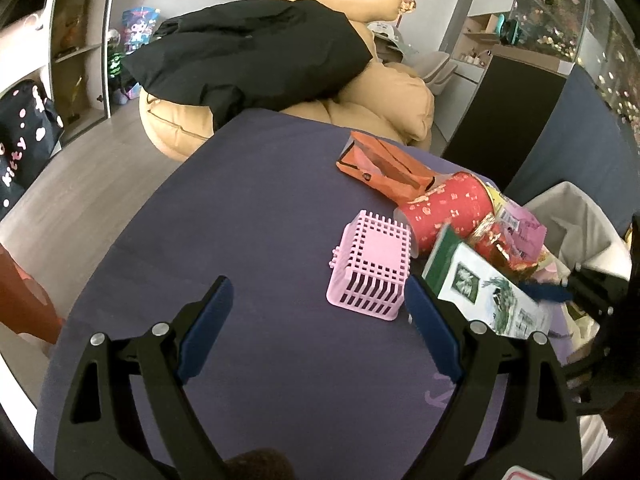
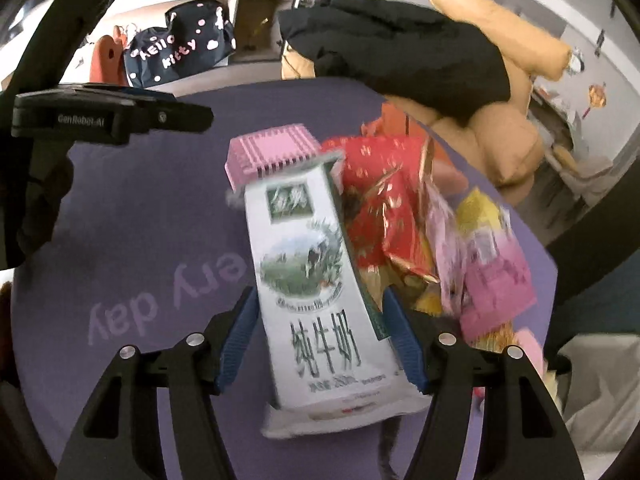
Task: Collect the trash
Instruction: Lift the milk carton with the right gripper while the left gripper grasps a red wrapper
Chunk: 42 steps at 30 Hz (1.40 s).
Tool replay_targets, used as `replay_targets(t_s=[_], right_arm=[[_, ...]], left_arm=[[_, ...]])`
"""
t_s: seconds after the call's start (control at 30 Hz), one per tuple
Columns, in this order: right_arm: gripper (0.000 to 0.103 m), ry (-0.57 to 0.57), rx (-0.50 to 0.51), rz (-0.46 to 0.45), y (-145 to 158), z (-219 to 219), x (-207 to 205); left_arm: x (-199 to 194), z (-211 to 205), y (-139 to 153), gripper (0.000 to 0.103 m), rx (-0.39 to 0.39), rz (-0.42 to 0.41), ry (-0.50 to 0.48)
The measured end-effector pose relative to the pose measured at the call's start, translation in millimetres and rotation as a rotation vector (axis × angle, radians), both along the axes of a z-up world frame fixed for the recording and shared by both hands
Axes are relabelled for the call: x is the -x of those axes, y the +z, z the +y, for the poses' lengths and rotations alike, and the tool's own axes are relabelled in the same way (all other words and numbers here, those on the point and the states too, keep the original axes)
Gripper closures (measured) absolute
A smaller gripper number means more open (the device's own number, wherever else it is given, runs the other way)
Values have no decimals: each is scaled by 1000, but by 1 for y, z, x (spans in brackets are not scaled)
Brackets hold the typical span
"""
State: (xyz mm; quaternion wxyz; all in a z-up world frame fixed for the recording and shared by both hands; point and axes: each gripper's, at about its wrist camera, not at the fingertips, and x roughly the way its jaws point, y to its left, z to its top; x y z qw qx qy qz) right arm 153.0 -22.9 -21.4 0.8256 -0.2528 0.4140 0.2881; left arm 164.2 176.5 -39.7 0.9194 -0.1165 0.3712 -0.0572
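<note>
Right gripper (image 2: pixel 320 344) clamps a white and green milk carton (image 2: pixel 316 300) between its blue pads, above the purple tablecloth (image 2: pixel 160 240). Left gripper (image 1: pixel 320 328) gapes wide, holding nothing, beside an upturned pink plastic slatted basket (image 1: pixel 370 266). Red cylindrical can (image 1: pixel 444 208) lies among crumpled wrappers (image 1: pixel 516 240).
</note>
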Motion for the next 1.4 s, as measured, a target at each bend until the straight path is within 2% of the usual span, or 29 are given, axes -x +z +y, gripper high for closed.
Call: replay_targets(t_s=[0.07,0.13,0.27,0.43,0.5,0.63,0.77,0.9,1.07,1.13,1.17,1.2,1.3,1.4], right_arm=[[44,-13,-46,71,-3,-11,8],[44,-37,-72,111,-6,-20,16],[45,-126,-188,170,-5,-54,44],[46,-249,-310,98,15,-104,74],[46,-315,-356,60,24,-125,81],[46,-420,-356,17,29,-150,95],[46,-483,-359,30,18,-163,99],[46,-535,-395,56,6,-176,101],[46,-544,-396,57,2,-180,104],[46,-538,-387,68,-1,-177,106],[46,-533,-381,69,-2,-175,106],[46,-529,-377,67,-4,-174,107],[45,-504,-398,70,-7,-167,108],[45,-470,-439,106,-7,-163,107]], left_arm=[[-1,0,0,20,12,0,0],[-1,-3,1,20,17,-2,-8],[2,-16,5,20,22,-14,-58],[1,-37,8,19,79,-28,-121],[-1,-48,8,18,77,-27,-137],[-4,-78,4,18,44,7,-195],[-9,-108,4,19,39,9,-229],[-22,-132,0,36,23,10,-279],[-45,-135,-12,43,64,51,-260],[-50,-135,-15,58,82,74,-270],[-51,-136,-16,70,79,80,-274],[-51,-137,-16,75,75,82,-280],[-46,-135,-13,85,75,74,-287],[-37,-131,-8,87,68,64,-292]])
